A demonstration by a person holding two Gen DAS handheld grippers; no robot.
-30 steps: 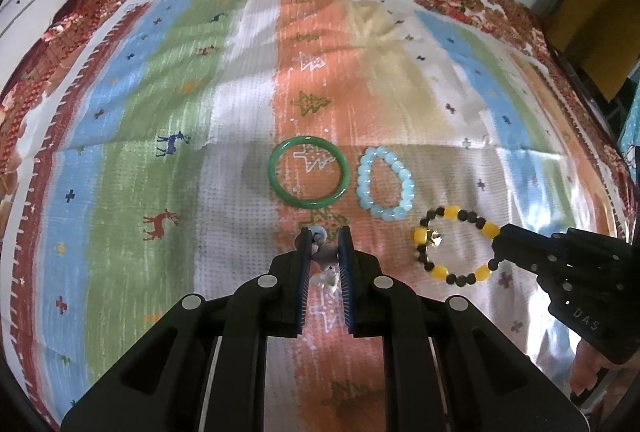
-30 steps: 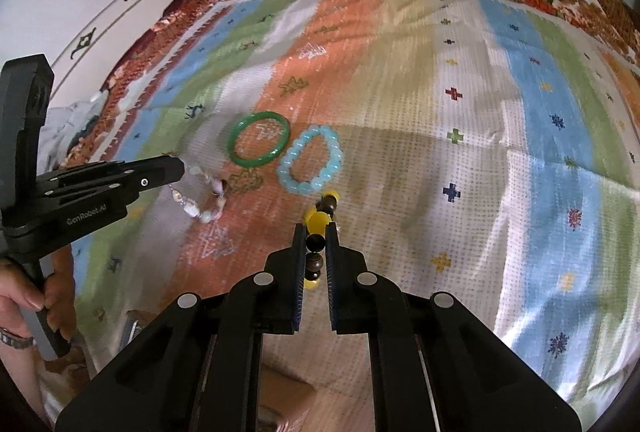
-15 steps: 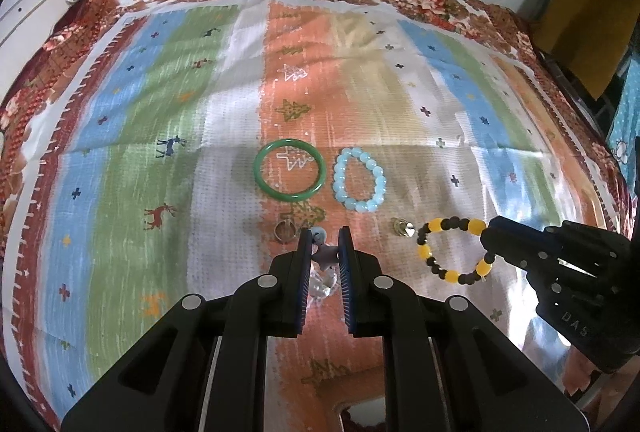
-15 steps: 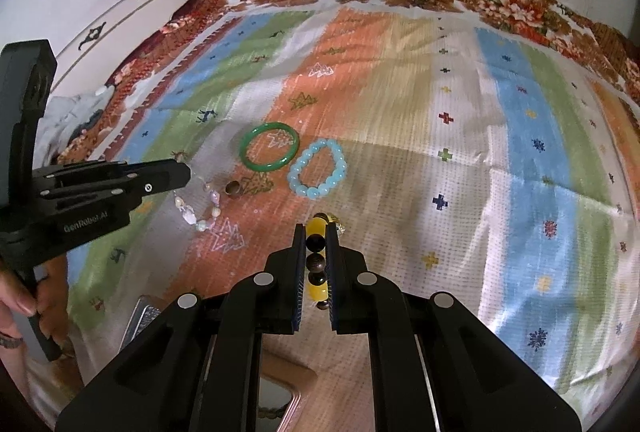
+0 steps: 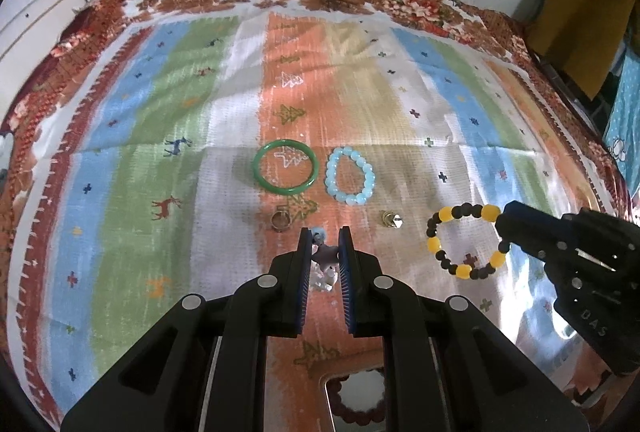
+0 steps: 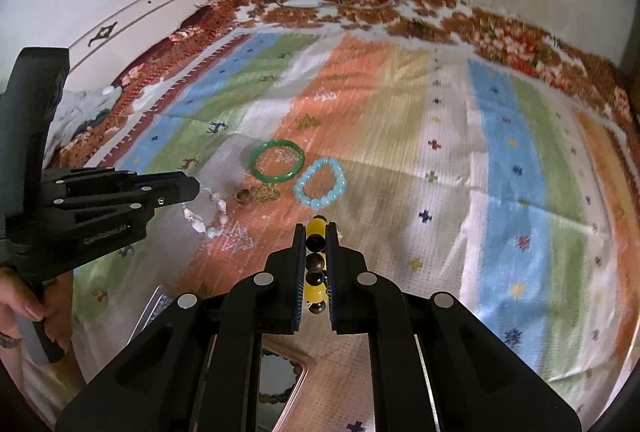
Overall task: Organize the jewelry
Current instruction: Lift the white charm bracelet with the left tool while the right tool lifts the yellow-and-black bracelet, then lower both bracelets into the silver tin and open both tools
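My left gripper (image 5: 324,234) is shut on a pale stone-bead bracelet (image 5: 323,264), held above the striped cloth; the bracelet hangs from it in the right wrist view (image 6: 206,218). My right gripper (image 6: 316,230) is shut on a yellow-and-black bead bracelet (image 6: 315,264), which hangs from its tip in the left wrist view (image 5: 464,242). A green bangle (image 5: 285,172) and a light-blue bead bracelet (image 5: 351,181) lie side by side on the cloth. A small ring (image 5: 280,220) and a small metal charm (image 5: 390,219) lie just in front of them.
The striped cloth (image 5: 140,192) covers the whole surface, with a floral border at the far edge. A tray with a dark bead bracelet (image 5: 360,404) sits below my grippers at the near edge. A white cabinet (image 6: 132,20) stands at the left.
Both grippers have lifted and drawn back toward the near edge with their bracelets. The ring and the charm now show on the cloth, and the tray has come into view.
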